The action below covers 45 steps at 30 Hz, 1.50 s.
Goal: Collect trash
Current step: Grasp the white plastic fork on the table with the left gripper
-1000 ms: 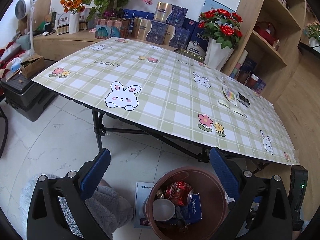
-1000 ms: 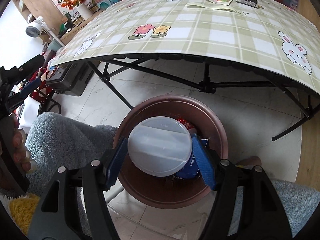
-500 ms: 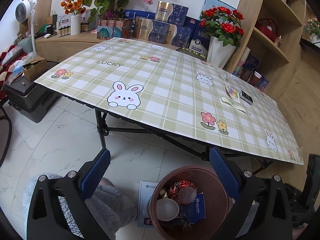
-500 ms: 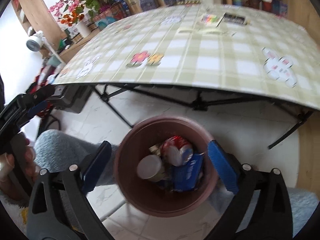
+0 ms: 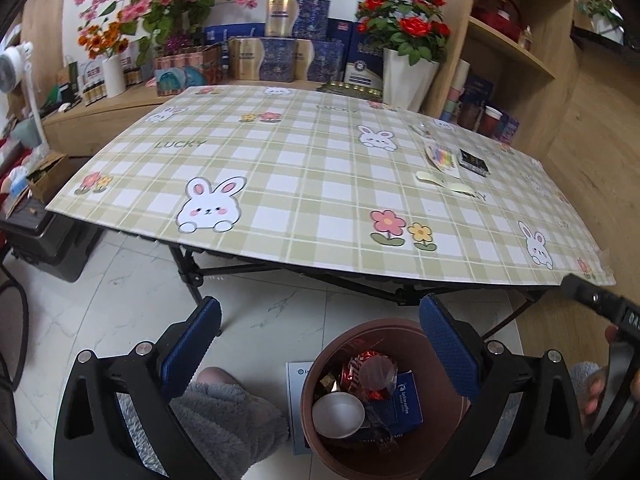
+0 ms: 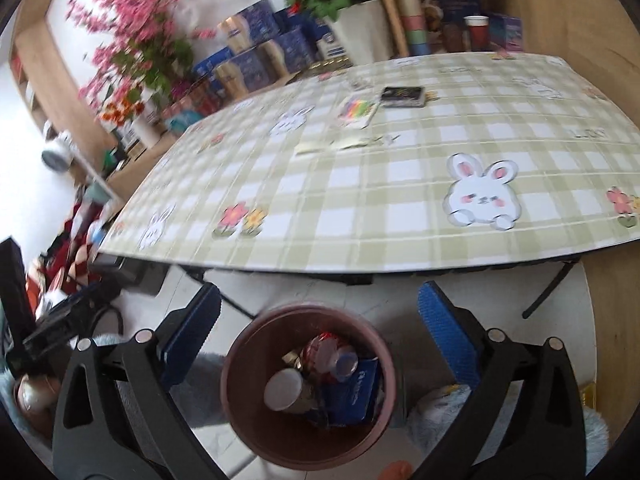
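A brown trash bin (image 5: pixel 316 380) stands on the floor in front of the table, below both grippers. It holds a white cup (image 5: pixel 338 414), a red wrapper (image 5: pixel 356 364), a blue box (image 5: pixel 408 400) and a clear plastic cup (image 5: pixel 376 372). My left gripper (image 5: pixel 320 308) is open and empty above the bin's left side. My right gripper (image 6: pixel 319 292) is wide open and empty over the bin (image 6: pixel 240 356). On the table lie a colourful wrapper (image 5: pixel 440 156), a black packet (image 5: pixel 473 161) and a pale strip (image 5: pixel 444 182).
The folding table (image 5: pixel 320 184) with a checked bunny cloth fills the middle. A vase of red roses (image 5: pixel 404 76), boxes and shelves stand behind it. A grey fluffy sleeve (image 5: pixel 224 420) and a booklet (image 5: pixel 294 400) lie beside the bin. A black case (image 5: pixel 44 240) sits at left.
My right gripper opened and let the clear plastic cup drop into the bin, then rose and tilted up toward the table. The left gripper drifted slightly.
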Tool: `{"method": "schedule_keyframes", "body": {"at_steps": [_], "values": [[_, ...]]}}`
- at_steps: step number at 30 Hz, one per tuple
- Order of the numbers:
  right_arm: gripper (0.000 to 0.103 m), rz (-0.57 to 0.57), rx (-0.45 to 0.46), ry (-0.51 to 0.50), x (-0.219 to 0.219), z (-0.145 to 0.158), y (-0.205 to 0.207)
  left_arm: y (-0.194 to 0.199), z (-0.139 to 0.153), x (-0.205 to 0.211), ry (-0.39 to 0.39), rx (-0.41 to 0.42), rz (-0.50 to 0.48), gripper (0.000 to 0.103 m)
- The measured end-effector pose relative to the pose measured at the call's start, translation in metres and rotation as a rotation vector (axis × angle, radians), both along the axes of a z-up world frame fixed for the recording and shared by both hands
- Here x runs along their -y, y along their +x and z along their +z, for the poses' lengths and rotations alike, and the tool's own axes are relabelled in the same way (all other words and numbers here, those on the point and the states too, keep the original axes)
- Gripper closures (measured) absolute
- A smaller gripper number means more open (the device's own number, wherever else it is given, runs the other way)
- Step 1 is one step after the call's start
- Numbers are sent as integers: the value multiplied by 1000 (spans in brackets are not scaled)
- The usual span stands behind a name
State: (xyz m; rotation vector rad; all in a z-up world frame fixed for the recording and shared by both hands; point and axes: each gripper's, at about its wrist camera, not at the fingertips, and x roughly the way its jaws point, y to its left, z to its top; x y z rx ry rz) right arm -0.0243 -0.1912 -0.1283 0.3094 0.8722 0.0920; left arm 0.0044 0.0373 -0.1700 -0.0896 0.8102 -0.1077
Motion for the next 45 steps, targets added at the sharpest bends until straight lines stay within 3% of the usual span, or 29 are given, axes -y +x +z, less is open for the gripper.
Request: {"method": "schedule_keyframes", "body": {"at_steps": [8,13,16,19,27,29,32,45], "values": [[6,-83,2,-26,40,-3,7,23,5,32,43,-13,-87,6],[6,-77,-23,78,66,-17,15,49,7,67,84,-10,-211,6],[6,-66,-30,117,73,-22,20,71,3,90,73,-31,-276,6],[6,-73,-46,55,76,-22,29,97,-1,117,62,-48,-351,6],[6,-66,-54,51,90,-26,49,178,-18,165,170,-48,-560,7],[6,-74,-56,50,93,-28,49,201,-22,165,163,-61,-581,20],[6,-84,-64,58,97,-32,52,226,-24,167,163,-72,-601,32],[6,-110,-97,75,99,-40,57,251,-50,195,295,-101,-883,57]]}}
